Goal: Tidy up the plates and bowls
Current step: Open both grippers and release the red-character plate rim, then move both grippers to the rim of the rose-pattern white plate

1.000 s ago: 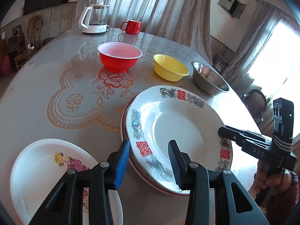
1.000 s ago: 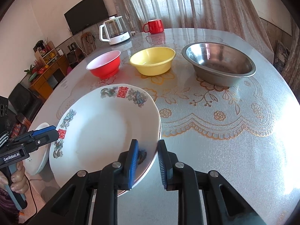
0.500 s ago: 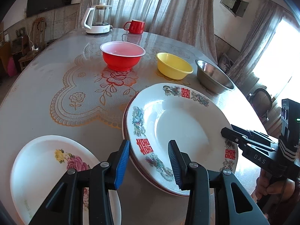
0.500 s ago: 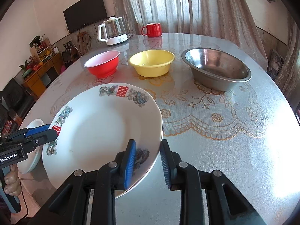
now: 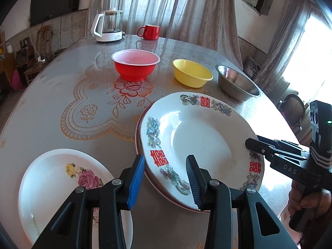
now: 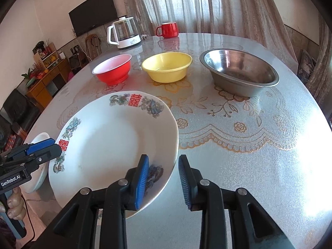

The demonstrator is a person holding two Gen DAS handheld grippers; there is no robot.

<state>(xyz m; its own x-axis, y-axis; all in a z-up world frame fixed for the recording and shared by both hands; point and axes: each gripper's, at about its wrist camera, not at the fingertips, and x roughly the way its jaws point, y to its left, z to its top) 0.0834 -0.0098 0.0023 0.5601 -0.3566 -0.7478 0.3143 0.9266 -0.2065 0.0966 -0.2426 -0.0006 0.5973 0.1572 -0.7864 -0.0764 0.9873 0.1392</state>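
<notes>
A white plate with dragons and red characters point(image 5: 199, 141) point(image 6: 108, 145) lies on a red-rimmed plate point(image 5: 138, 128). My right gripper point(image 6: 164, 178) is open, its jaws standing apart on either side of the top plate's near right rim without pressing it. My left gripper point(image 5: 165, 178) is open too, with the same plate's rim between its blue pads point(image 5: 136, 178) and untouched. A white plate with flowers point(image 5: 58, 178) sits under the left gripper. Farther back stand a red bowl point(image 5: 136, 67), a yellow bowl point(image 5: 192, 75) and a steel bowl point(image 5: 236, 83) in a row.
A glass kettle point(image 5: 108, 27) and a red mug point(image 5: 150, 32) stand at the table's far edge. The round table point(image 6: 259, 166) has a lace-patterned cover. A hand point(image 5: 307, 203) holds the right gripper's handle near the table's edge. Chairs and cabinets surround the table.
The right gripper's jaws have spread and let go of the dragon plate's rim. The plate now rests on the plate beneath it. The left gripper has stayed open and nearly still.
</notes>
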